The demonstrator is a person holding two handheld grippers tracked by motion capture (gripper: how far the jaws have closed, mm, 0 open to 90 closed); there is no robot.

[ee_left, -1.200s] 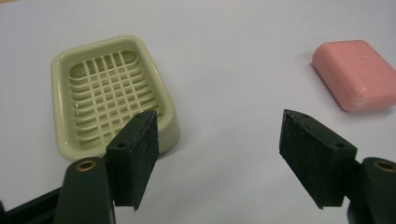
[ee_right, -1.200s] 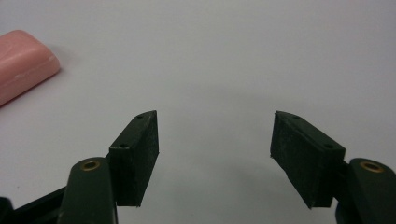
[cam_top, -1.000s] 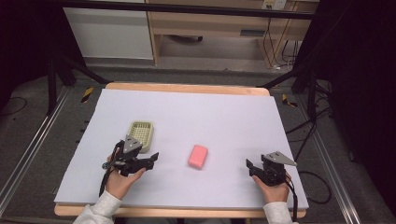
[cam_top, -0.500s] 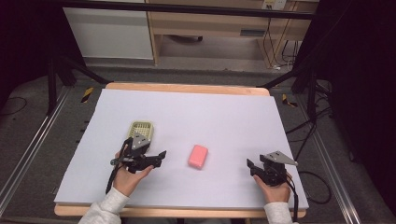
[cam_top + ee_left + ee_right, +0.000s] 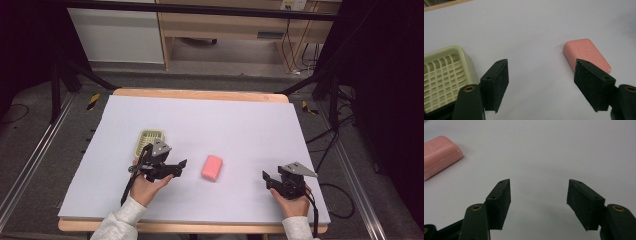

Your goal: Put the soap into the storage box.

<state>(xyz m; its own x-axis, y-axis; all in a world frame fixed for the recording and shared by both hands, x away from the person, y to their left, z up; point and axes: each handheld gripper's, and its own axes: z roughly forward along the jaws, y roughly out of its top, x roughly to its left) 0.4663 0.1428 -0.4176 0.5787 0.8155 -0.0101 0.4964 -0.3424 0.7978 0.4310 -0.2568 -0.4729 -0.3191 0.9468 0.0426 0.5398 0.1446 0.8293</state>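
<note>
A pink bar of soap (image 5: 212, 167) lies flat on the white table sheet, near the middle front. My left gripper (image 5: 181, 168) is just left of it, pointing at it, open with nothing between the jaws, which have just been opening a little wider. In the left gripper view (image 5: 541, 75) the soap (image 5: 586, 53) lies ahead by the right jaw, untouched. A pale green slatted soap dish (image 5: 150, 140) sits behind the left hand, and its rim (image 5: 466, 60) is beside the left jaw. My right gripper (image 5: 266, 181) rests at the front right, open and empty (image 5: 539, 192), with the soap (image 5: 439, 155) far off to its left.
The white sheet (image 5: 240, 125) covers a wooden table whose edge (image 5: 200, 94) shows at the back. Black stand legs and cables lie on the floor on both sides. A cabinet and a shelf stand beyond the table.
My left gripper has moved right, away from the soap dish and closer to the soap. The right gripper, soap and dish have stayed where they were.
</note>
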